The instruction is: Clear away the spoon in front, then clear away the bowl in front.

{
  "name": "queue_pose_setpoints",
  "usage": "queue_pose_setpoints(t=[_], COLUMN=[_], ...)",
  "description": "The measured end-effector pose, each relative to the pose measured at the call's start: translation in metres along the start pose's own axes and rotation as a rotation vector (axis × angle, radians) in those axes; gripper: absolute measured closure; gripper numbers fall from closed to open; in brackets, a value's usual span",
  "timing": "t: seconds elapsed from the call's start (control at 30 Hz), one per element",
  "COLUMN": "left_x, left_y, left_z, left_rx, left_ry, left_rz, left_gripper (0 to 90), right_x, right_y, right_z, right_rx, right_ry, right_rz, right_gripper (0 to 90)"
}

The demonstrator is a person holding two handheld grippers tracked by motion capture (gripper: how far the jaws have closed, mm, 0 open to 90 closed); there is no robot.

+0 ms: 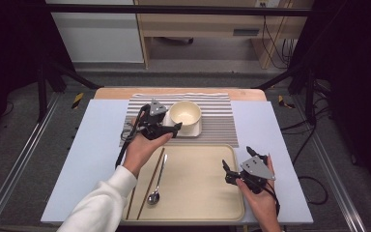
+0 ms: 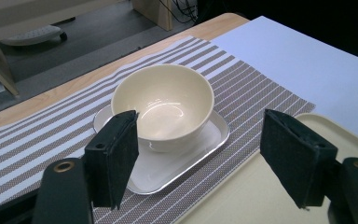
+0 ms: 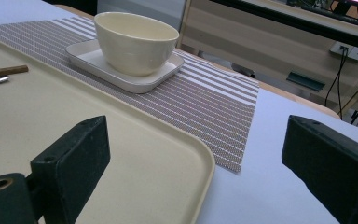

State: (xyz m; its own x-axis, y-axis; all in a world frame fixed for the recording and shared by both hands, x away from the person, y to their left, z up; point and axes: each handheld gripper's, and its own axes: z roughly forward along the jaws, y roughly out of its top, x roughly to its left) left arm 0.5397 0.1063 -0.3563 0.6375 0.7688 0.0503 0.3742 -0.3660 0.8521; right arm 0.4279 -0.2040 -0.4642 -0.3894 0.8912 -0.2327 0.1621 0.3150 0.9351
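Note:
A cream bowl (image 1: 185, 114) (image 2: 164, 104) (image 3: 135, 41) stands upright on a small white square plate (image 1: 196, 128) (image 2: 168, 168) (image 3: 93, 58) on a striped placemat (image 1: 217, 118) (image 2: 261, 88) (image 3: 205, 105). My left gripper (image 1: 166, 122) (image 2: 200, 158) hovers just left of the bowl, open, jaws apart with nothing between them. My right gripper (image 1: 236, 159) (image 3: 196, 163) is open too, held over the right edge of the beige tray (image 1: 198, 183) (image 3: 98, 140). A pair of brown chopsticks (image 1: 147, 182) (image 3: 2, 71) and a metal spoon (image 1: 157, 181) lie on the tray's left part.
A pale blue mat (image 1: 96, 145) covers the table under the tray and placemat. Dark frame posts (image 1: 41, 82) stand at both sides of the table. Wooden furniture (image 1: 198, 24) and cables are beyond the far edge.

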Motion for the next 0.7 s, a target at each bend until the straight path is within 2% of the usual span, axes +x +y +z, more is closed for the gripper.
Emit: queue_pose_setpoints(t=[0.2,0.27,0.5,0.63,0.7], left_x=[0.011,0.014,0.026,0.032,0.035], left_y=[0.006,0.008,0.013,0.012,0.012], left_z=[0.008,0.012,0.023,0.033,0.038], left_rx=[-0.004,-0.023,-0.024,-0.039,-0.031], left_ry=[0.024,0.034,0.065,0.087,0.094], left_rz=[0.0,-0.024,-0.027,-0.054,-0.055], left_gripper=[27.7,27.8,27.9,27.9,28.0], right_x=[0.001,0.0,0.0,0.0,0.0], right_y=[0.0,0.0,0.0,0.0,0.0], right_z=[0.0,0.0,0.0,0.0,0.0], right_rx=[0.002,0.002,-0.001,-0.003,-0.004], right_ry=[0.003,0.003,0.004,0.004,0.0], right_rz=[-0.002,-0.002,0.003,0.005,0.008], right_gripper=[8.1,8.0,8.0,8.0,7.9])
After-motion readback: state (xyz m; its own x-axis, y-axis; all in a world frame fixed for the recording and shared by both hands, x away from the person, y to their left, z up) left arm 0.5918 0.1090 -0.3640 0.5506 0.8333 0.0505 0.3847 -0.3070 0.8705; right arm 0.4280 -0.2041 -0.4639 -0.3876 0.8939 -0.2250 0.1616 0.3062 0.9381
